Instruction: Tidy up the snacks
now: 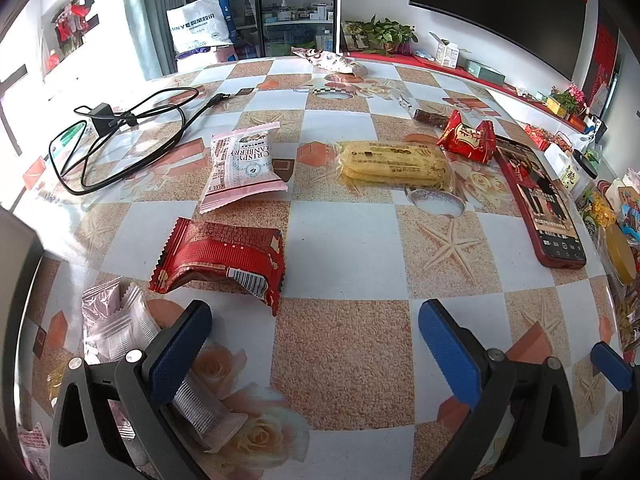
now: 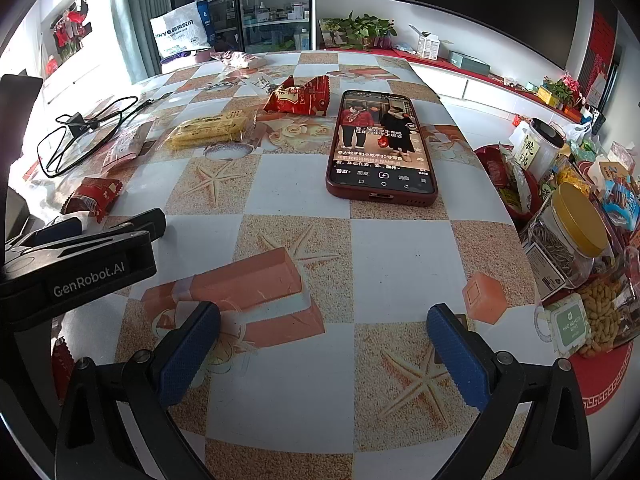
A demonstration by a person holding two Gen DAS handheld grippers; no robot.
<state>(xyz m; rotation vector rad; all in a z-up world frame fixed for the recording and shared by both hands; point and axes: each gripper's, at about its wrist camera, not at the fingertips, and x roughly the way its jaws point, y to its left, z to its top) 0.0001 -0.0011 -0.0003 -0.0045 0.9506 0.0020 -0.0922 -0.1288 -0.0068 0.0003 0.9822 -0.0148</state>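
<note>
My left gripper hovers open and empty over the checkered table. Just ahead and left of it lies a red snack packet. Further off lie a pink-and-white cranberry crisp packet, a clear pack of yellow biscuits and a red candy packet. Silvery pink packets lie under its left finger. My right gripper is also open and empty above bare tablecloth. The yellow biscuits and the red candy packet sit far ahead of it.
A red-cased phone lies screen up ahead of the right gripper. A black cable is coiled at the far left. Beyond the table's right edge, a red tray, a yellow-lidded seed jar and peanuts crowd together.
</note>
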